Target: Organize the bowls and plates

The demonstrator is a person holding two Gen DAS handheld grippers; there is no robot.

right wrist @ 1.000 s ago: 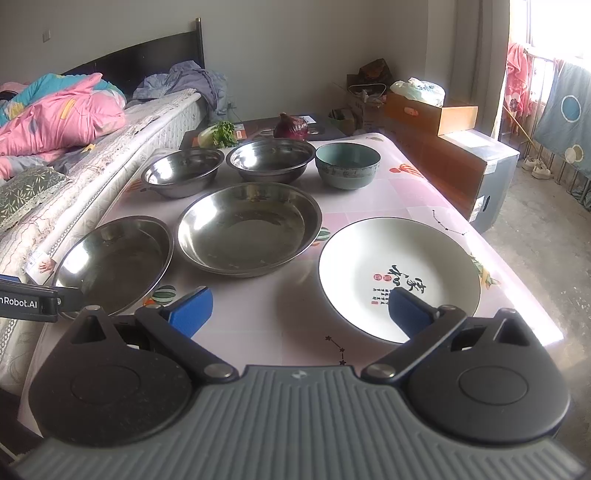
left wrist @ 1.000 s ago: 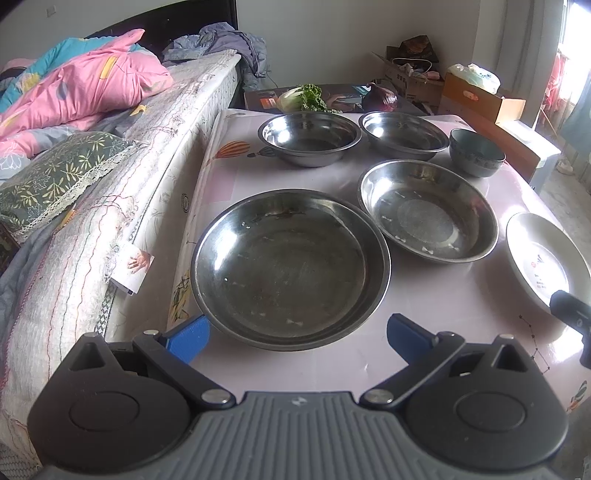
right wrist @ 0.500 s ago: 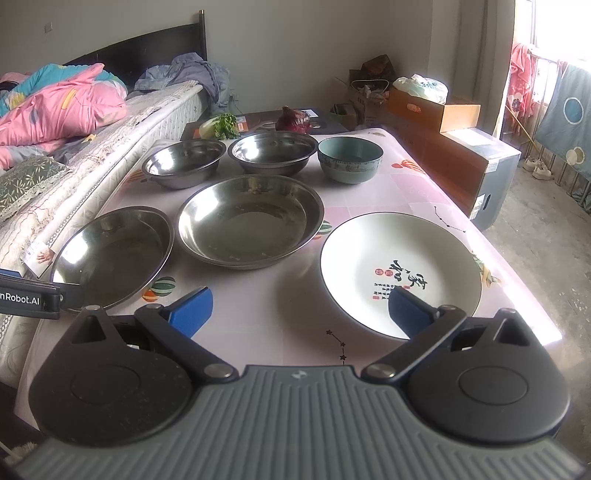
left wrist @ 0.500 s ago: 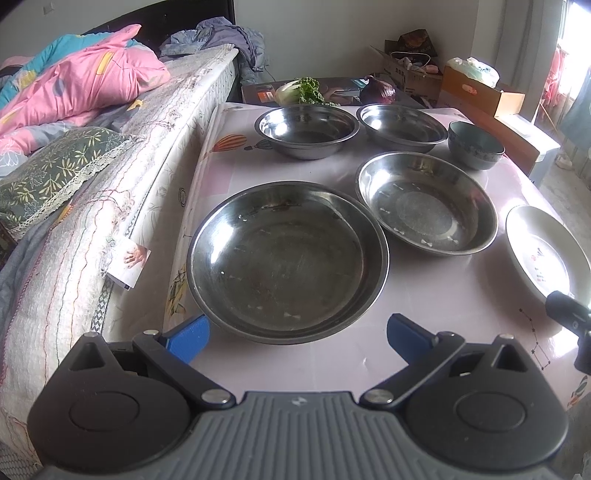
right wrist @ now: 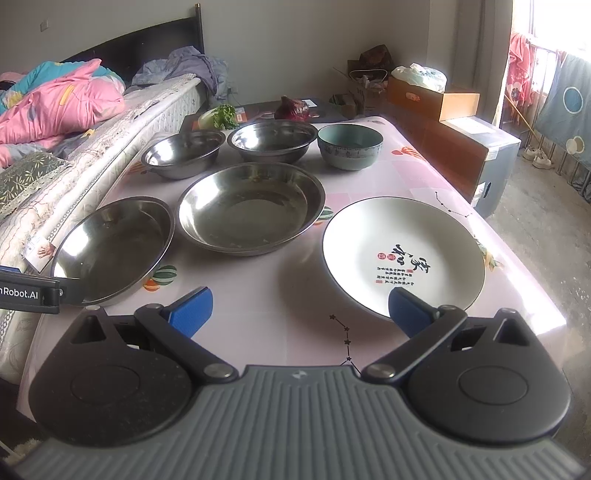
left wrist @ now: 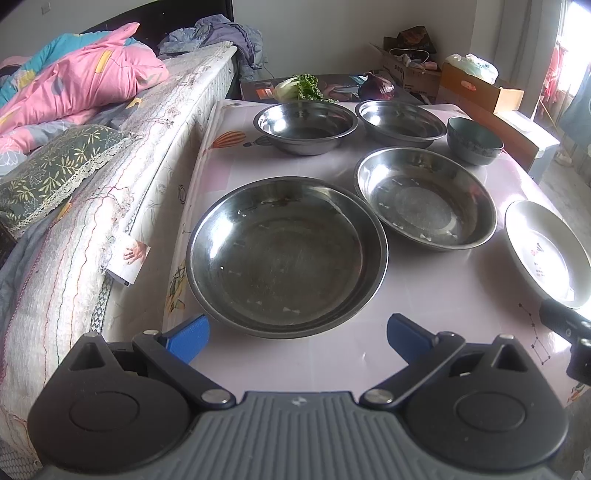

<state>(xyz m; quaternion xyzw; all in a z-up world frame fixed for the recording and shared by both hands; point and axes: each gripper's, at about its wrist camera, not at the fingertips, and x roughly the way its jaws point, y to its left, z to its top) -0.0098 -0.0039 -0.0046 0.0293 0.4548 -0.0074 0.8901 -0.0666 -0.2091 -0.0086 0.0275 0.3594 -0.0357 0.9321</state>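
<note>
A bed (right wrist: 122,122) with a pink quilt (right wrist: 55,107) runs along the table's (right wrist: 424,184) left edge. Cardboard boxes (right wrist: 436,98) stand by the pale far wall (right wrist: 295,44), and daylight enters a window (right wrist: 546,26) at right.

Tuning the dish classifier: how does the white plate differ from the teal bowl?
Colour: the white plate is white inside with a dark rim line and printed calligraphy; the teal bowl is teal with a patterned band outside.
Shape: the plate is wide and shallow, the bowl narrower and deep.
Position: the plate sits at the near right of the table, the bowl in the far row.
Shared: both upright, empty, non-metal.
</note>
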